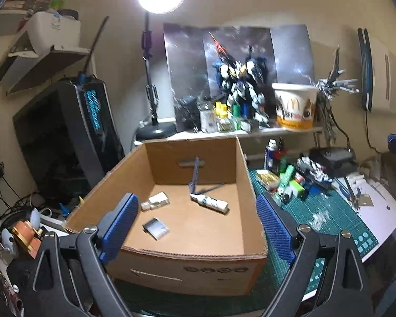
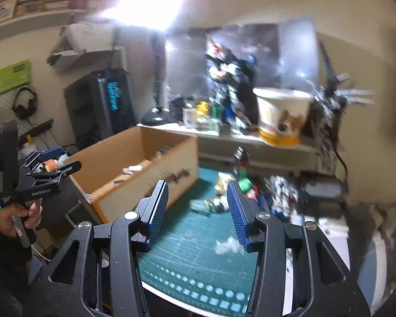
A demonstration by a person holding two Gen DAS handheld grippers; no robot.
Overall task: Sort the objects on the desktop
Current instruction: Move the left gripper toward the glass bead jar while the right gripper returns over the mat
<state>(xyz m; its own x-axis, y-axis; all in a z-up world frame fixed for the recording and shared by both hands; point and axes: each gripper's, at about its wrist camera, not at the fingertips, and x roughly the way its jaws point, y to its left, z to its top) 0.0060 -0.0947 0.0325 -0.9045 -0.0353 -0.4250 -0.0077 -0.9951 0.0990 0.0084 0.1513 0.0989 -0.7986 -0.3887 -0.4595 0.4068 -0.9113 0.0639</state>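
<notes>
1. Though the cardboard box (image 1: 198,211) already holds several things, the sort looks only partly done. Inside lie a white tube (image 1: 211,203), a small clear bottle (image 1: 155,201), a flat dark packet (image 1: 156,227) and a thin blue rod (image 1: 196,175) leaning on the far wall.
2. Left to do: a heap of small items (image 1: 294,179) sits on the green cutting mat (image 1: 327,211), just beside the box's right wall. Bottles, green blocks and a toy figure show there; the rest is too blurred to name.
3. Left gripper (image 1: 198,220): jaws wide apart, nothing between them, hovering over the near rim of the box.
4. Right gripper (image 2: 198,211): jaws partly open and empty, above the mat and pointed toward the heap. The view is blurred.
5. Judgement: roughly the early-to-middle stretch; most of the clutter remains outside the box, and the right gripper seems lined up for the next pick.
</notes>
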